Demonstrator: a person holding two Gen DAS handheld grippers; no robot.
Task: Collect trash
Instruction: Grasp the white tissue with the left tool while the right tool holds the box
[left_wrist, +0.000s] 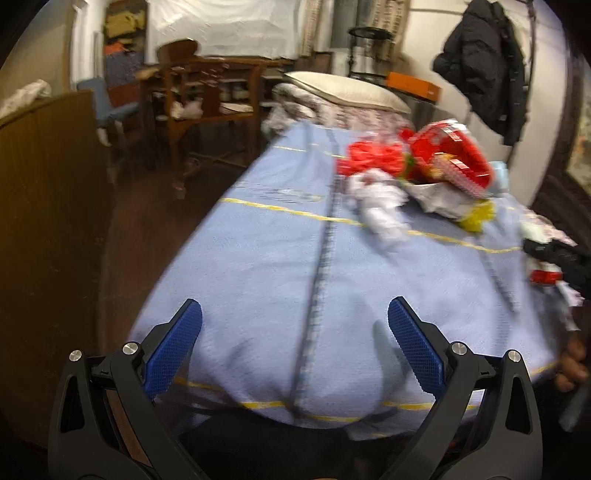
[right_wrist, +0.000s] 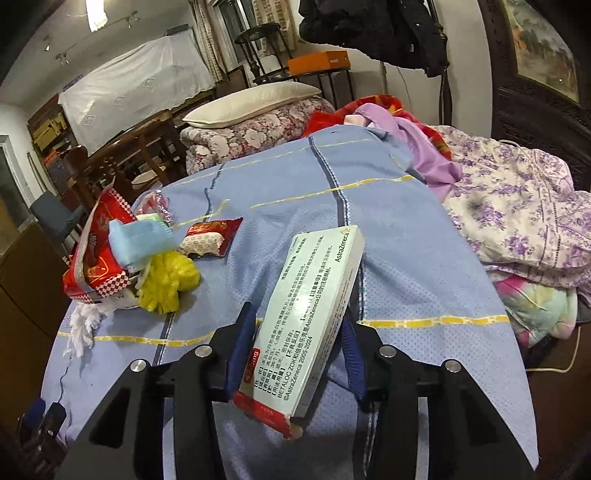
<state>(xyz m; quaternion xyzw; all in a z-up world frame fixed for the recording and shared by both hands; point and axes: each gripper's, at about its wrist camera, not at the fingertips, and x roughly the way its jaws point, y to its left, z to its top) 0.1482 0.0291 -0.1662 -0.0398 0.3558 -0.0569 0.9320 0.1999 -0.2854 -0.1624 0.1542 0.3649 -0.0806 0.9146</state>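
My right gripper (right_wrist: 297, 321) is shut on a white medicine box (right_wrist: 314, 295) and holds it tilted above the blue bedspread (right_wrist: 399, 240). A trash pile lies on the bedspread: a red snack bag (right_wrist: 98, 258), a blue face mask (right_wrist: 138, 240), a yellow crumpled wrapper (right_wrist: 168, 282), a small red wrapper (right_wrist: 210, 236) and white tissue (right_wrist: 83, 325). In the left wrist view the pile shows blurred: red bags (left_wrist: 443, 155), white tissue (left_wrist: 380, 206), yellow wrapper (left_wrist: 476, 216). My left gripper (left_wrist: 293, 321) is open and empty over the near end of the bedspread (left_wrist: 258, 258).
A pillow (right_wrist: 255, 101) on a folded floral quilt (right_wrist: 251, 136) lies at the bed's head. Purple floral clothes (right_wrist: 517, 206) are heaped on the right. A wooden table and chairs (left_wrist: 207, 96) stand left of the bed, a brown cabinet (left_wrist: 48, 184) nearer. A black coat (left_wrist: 484, 62) hangs behind.
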